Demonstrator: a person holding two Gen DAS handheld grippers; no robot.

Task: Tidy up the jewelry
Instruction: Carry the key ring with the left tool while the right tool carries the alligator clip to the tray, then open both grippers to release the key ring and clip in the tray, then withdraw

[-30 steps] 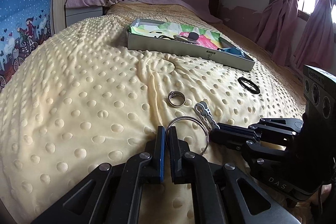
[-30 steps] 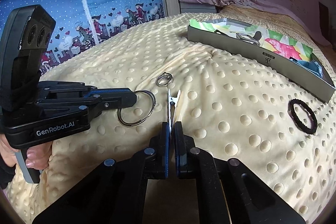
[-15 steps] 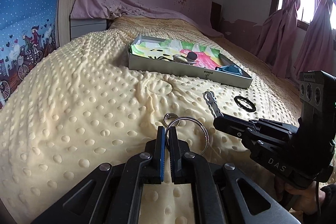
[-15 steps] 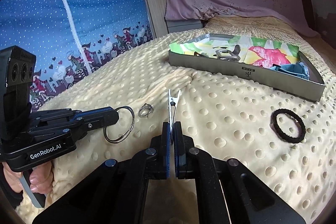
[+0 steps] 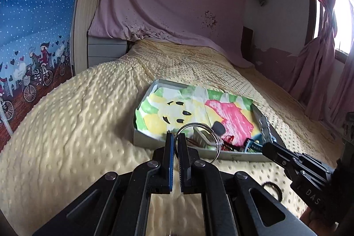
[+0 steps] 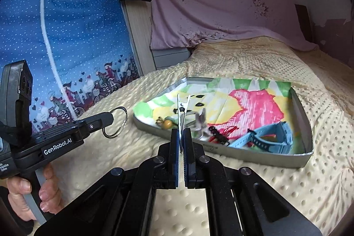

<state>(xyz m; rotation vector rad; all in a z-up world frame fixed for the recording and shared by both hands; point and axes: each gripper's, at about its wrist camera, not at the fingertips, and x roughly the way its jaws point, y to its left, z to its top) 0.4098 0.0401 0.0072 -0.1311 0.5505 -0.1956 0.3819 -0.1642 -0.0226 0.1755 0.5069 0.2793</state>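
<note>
My left gripper point(image 5: 176, 143) is shut on a large silver ring point(image 5: 197, 138), held in the air just before the near wall of a grey tray point(image 5: 141, 141). In the right wrist view the same ring point(image 6: 117, 123) hangs from the left gripper point(image 6: 108, 119), to the left of the tray point(image 6: 303, 112). My right gripper point(image 6: 181, 138) is shut on a toothed metal hair clip point(image 6: 182, 107) that points up over the tray's near edge. The clip point(image 5: 262, 125) and right gripper point(image 5: 272, 149) also show at the right of the left wrist view.
The tray is lined with bright paper and holds a blue watch point(image 6: 265, 136), a red-and-black charm point(image 6: 219, 133) and a yellow trinket point(image 6: 166, 124). A black hair tie point(image 5: 273, 188) lies on the dotted yellow blanket point(image 5: 77, 136). A hand point(image 6: 46, 187) grips the left handle.
Both grippers have risen off the blanket and moved forward to the tray, carrying the ring and the clip. The small silver ring on the blanket has dropped out of view.
</note>
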